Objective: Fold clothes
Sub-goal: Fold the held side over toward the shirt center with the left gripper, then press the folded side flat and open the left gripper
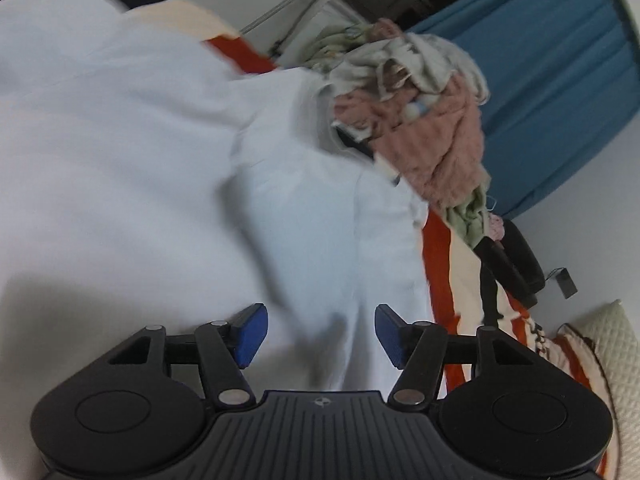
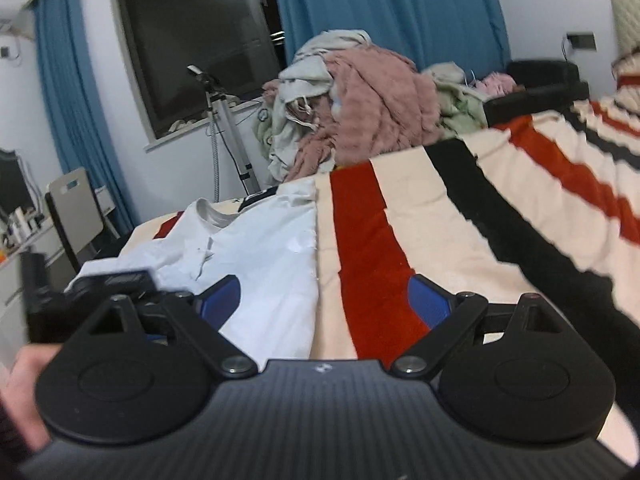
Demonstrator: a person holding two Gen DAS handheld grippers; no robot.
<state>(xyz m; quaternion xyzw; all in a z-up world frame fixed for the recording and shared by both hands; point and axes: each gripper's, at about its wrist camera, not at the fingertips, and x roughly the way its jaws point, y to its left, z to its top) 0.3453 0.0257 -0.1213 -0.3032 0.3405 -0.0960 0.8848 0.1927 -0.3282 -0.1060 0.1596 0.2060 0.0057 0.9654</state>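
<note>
Lying flat on the striped blanket [image 2: 400, 216], white shirt [image 2: 260, 256] with collar up near the bed's far edge, creased and partly doubled over. Blurred badly in the left wrist view, folds hard to trace. Left gripper [image 1: 321, 334] spread above the shirt [image 1: 160, 152], grasping nothing; right gripper [image 2: 326, 300] likewise parted, empty, over the shirt's edge. Heaped beyond: pile of clothes [image 2: 356, 104], pink fleece on top.

Curtains [image 2: 384, 8]: blue, hung beside a dark window [image 2: 192, 40]
Tripod [image 2: 228, 120]: stood below the window
Chair [image 2: 76, 208]: set at left
</note>
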